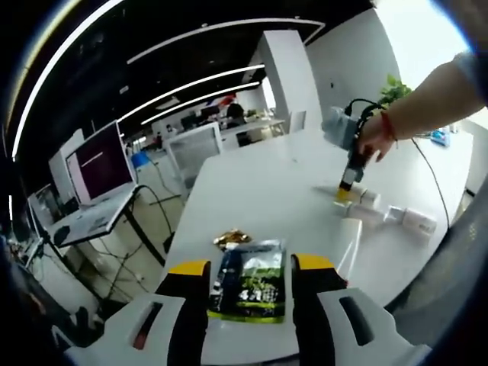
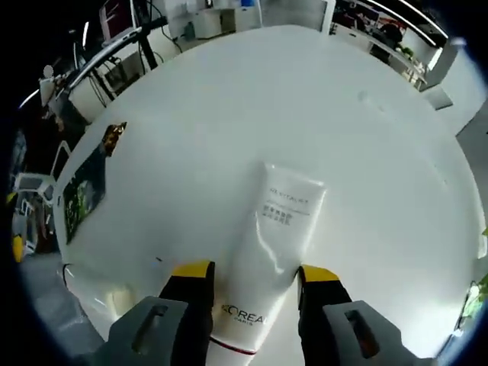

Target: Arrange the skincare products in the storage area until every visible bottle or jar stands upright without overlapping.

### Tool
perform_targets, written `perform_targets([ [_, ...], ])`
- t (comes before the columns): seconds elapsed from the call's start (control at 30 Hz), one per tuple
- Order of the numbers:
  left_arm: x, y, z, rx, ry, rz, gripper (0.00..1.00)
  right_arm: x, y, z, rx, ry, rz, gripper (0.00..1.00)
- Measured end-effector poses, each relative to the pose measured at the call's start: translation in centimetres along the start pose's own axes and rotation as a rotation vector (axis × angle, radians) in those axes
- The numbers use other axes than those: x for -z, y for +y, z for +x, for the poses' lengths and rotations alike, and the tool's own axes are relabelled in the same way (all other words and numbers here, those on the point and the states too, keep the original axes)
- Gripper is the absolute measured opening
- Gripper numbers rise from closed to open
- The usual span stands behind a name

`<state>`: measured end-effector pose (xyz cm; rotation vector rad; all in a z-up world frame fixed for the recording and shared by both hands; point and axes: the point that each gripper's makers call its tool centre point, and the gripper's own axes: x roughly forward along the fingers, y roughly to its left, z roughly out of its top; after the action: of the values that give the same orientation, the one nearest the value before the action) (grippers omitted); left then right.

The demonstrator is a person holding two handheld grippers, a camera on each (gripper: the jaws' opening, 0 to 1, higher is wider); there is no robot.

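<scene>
Big white table spread across both views, round edge curving off toward the lower left of the left gripper view. Same tabletop seen from above in the right gripper view.

Upper right of the left gripper view: a bare forearm reaching in from the frame's edge, hand wrapped around the handle of the right gripper, red band at the wrist, tool pointed steeply down at the table. Tips low among the white products there; contact hard to judge from this side.

In the right gripper view, a long white tube lying flat on the table, crimped end toward the middle of the frame, cap end down at the bottom edge, lettering near the cap. Tube running straight between the yellow-tipped jaws, jaws set wide on either side of its lower body, just beside it, no clear squeeze.

Bottom centre of the left gripper view: left gripper held low and level over the near table edge, jaws standing well apart, nothing pinched. Dark green packet lying flat on the table in the gap beyond the tips, small gold wrapper just past it.

Right of centre in that view, a row of small white bottles lying on their sides, close together near the tube.

Far left, an open laptop on a stand, screen lit.
</scene>
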<state>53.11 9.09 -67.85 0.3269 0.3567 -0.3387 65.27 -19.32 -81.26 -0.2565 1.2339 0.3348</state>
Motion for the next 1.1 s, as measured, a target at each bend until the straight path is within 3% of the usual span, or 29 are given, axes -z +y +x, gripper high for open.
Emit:
perform_targets([
  [0.4,0.14,-0.45,0.03,0.012,0.010,0.032,0.41,0.07,0.09,0.19,-0.004,0.135,-0.022,0.42],
  [0.6,0.08,-0.44,0.01,0.010,0.008,0.042,0.40,0.05,0.09,0.22,-0.016,0.142,-0.041,0.44],
  [1.1,-0.30,-0.15,-0.11,-0.006,-0.014,0.040,0.38,0.09,0.26,0.27,-0.012,0.236,-0.036,0.44],
])
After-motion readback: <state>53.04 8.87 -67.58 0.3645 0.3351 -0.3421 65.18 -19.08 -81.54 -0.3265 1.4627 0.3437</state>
